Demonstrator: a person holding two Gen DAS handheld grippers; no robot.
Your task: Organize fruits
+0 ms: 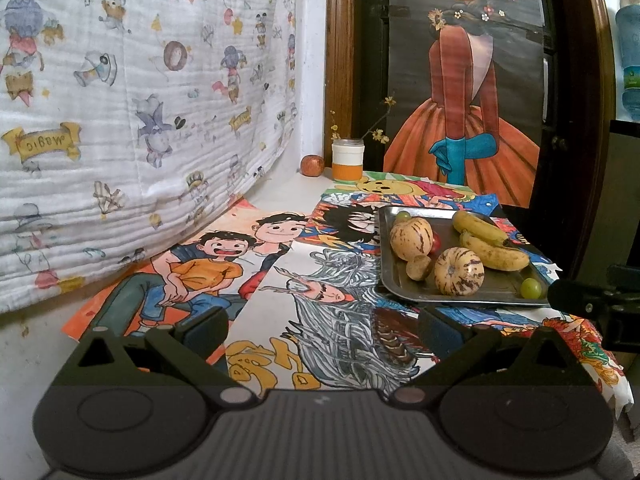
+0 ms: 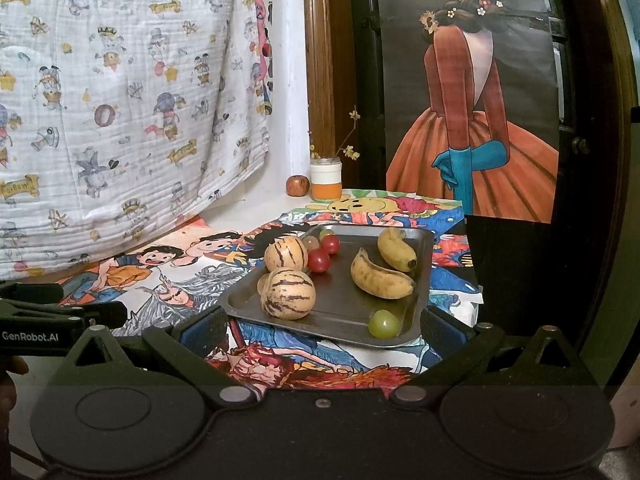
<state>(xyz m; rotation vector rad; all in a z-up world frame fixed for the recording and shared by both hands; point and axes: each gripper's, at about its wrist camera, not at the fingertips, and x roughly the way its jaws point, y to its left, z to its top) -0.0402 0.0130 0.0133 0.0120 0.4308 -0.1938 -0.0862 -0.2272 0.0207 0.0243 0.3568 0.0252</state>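
Both jaws spread wide, holding nothing — right gripper (image 2: 320, 328) sits near the tray's (image 2: 256, 300) front edge, left gripper (image 1: 324, 326) probably beside its left rim — drawings (image 1: 192, 272) lie flat there.

A white cloth (image 1: 132, 92) w/ little cartoon prints hangs down on the left, wrinkly, its bottom edge touching the tabletop. Next to it is a strip of white wall (image 1: 312, 80), then a brown wood door frame (image 1: 340, 60). On the dark door hangs a big poster (image 1: 468, 80) of a girl in an orange dress & blue gloves, blowing a bubble. The table (image 1: 280, 184) is pale, mostly covered w/ bright cartoon drawings (image 1: 208, 264). At the far right, a blue water bottle (image 1: 630, 52). Light is soft, indoors.
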